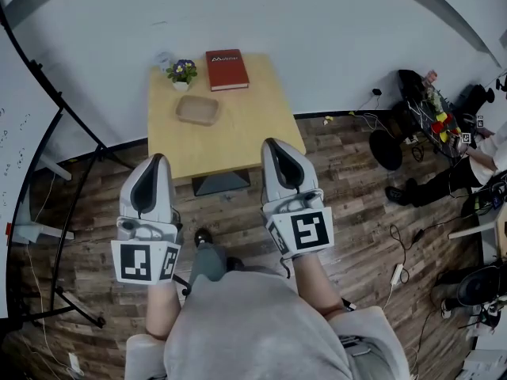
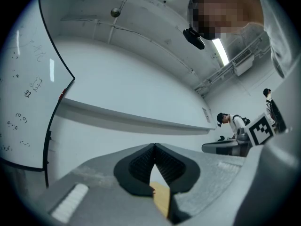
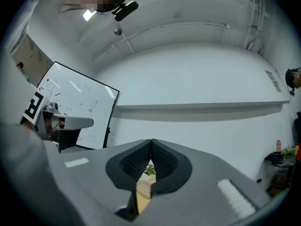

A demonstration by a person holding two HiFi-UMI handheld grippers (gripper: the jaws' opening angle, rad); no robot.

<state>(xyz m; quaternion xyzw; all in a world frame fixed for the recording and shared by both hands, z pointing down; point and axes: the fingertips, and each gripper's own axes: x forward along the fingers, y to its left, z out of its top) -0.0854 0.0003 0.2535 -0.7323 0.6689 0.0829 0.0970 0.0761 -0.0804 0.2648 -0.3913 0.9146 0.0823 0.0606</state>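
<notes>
**Both claws clenched, empty, held short of the table**

Left gripper: jaws pressed together at the tips, nothing between them; its own view shows only a sliver of tabletop through the gap below the pads. Right gripper: same, jaws closed tip to tip, gripping nothing; through its gap you see tabletop and the potted plant.

In the head view both are side by side, pointing away from the person; the left tip is over the floor just off the table's front-left corner; the right tip overlaps the table's near-right edge; neither touches anything.

Table: small, light wood, set against the white wall, straight ahead of the grippers. On it: shallow wooden tray left of centre, nearest item to both claws but well apart from them; red book lying flat at the far edge; potted plant just left of the book, beyond the tray.

Whiteboard on a stand at the left; a seated person and cluttered gear at the far right.
</notes>
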